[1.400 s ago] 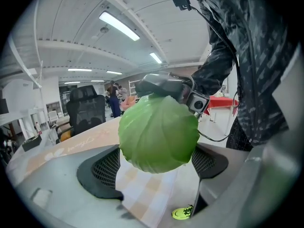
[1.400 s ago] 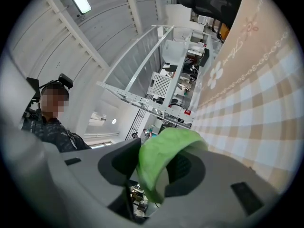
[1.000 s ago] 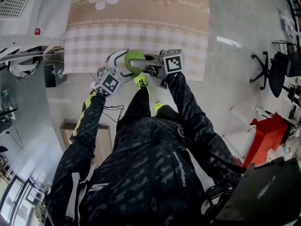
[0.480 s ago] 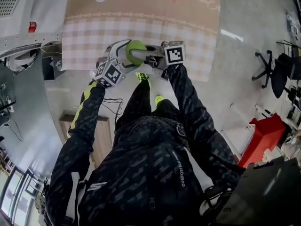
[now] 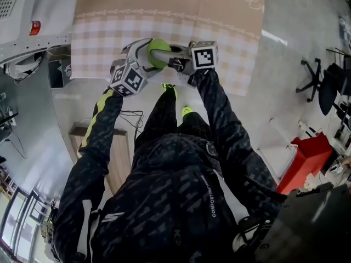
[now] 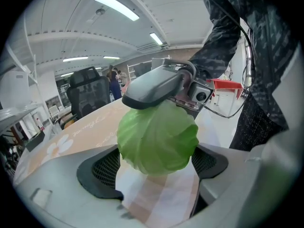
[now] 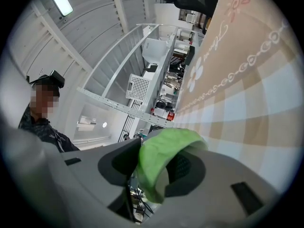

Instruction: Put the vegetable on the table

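The cabbage [image 5: 158, 52] is held over the checked border of the tabletop [image 5: 225, 34], just inside its near edge and at 12 o'clock from the person. Whether it touches the cloth cannot be told.

The left tool [image 6: 156, 163] has its two pads against the sides of the round head. The right tool [image 7: 159, 170] comes in level from 3 o'clock and is narrowed onto a fold of green leaf, with one of its jaws lying across the top of the cabbage.

Beyond the cabbage, toward 12 o'clock, the flowered cloth lies open and bare across its width. The cloth's front edge runs from 9 to 3 o'clock just below the tools.

A white cabinet [image 5: 33, 15] stands close at 10 o'clock. At 3 o'clock there is wide open floor [image 5: 285, 64], with an office chair [image 5: 315, 84] well apart.
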